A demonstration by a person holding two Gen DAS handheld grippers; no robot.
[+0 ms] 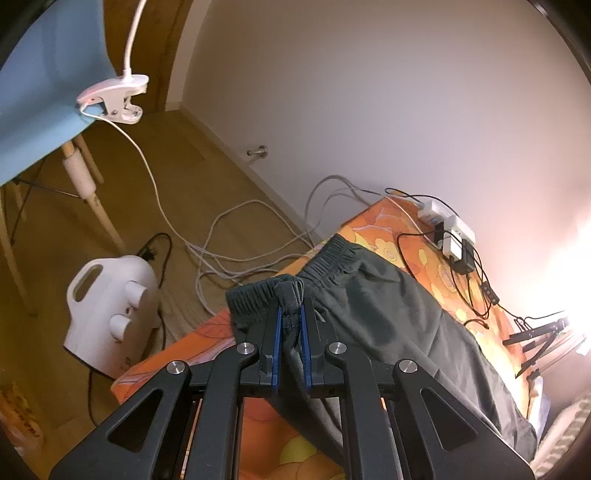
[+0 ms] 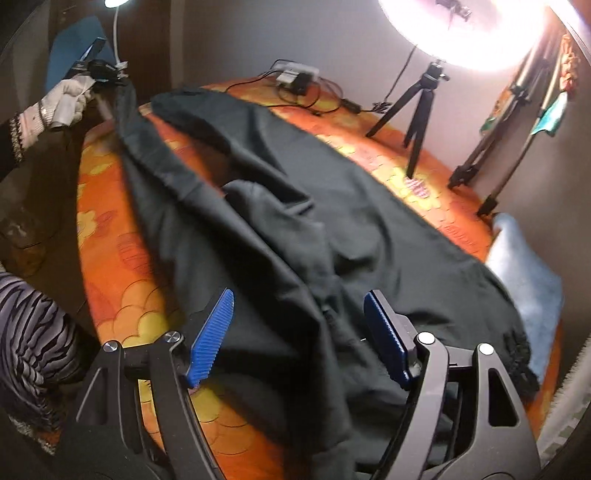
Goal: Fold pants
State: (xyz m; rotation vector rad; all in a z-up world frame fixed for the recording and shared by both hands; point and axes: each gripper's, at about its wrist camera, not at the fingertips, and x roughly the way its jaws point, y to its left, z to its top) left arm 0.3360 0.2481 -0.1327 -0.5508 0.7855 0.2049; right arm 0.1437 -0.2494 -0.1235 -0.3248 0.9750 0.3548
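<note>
**Dark pants half lifted over the orange cover**

Dark green-grey woven fabric fills both views: we see the long elastic-waisted pants point(image 2: 295, 229) spread lengthwise over the orange flower-printed cover point(image 2: 107, 229) of the table. Our left gripper point(image 1: 291, 317) has its blue-padded fingers pressed together on a bunched fold of the waistband, holding that corner raised above the table's edge. In the right wrist view the same gripper shows far off at the upper left, gripped by a hand in a white knitted glove point(image 2: 62, 103), with the cloth hanging from it in a taut ridge.

Our right gripper point(image 2: 299, 317) stands spread wide, its ribbed blue pads point(image 2: 212, 332) apart on either side of a crumpled leg section; they hover over the fabric and clamp nothing.

On the floor beyond the table we see a white plastic heater with two round knobs point(image 1: 110, 314) and loose white cables point(image 1: 229, 251). A small black tripod point(image 2: 417, 110) stands on the cover near the wall, under a glaring ring light point(image 2: 465, 33).
</note>
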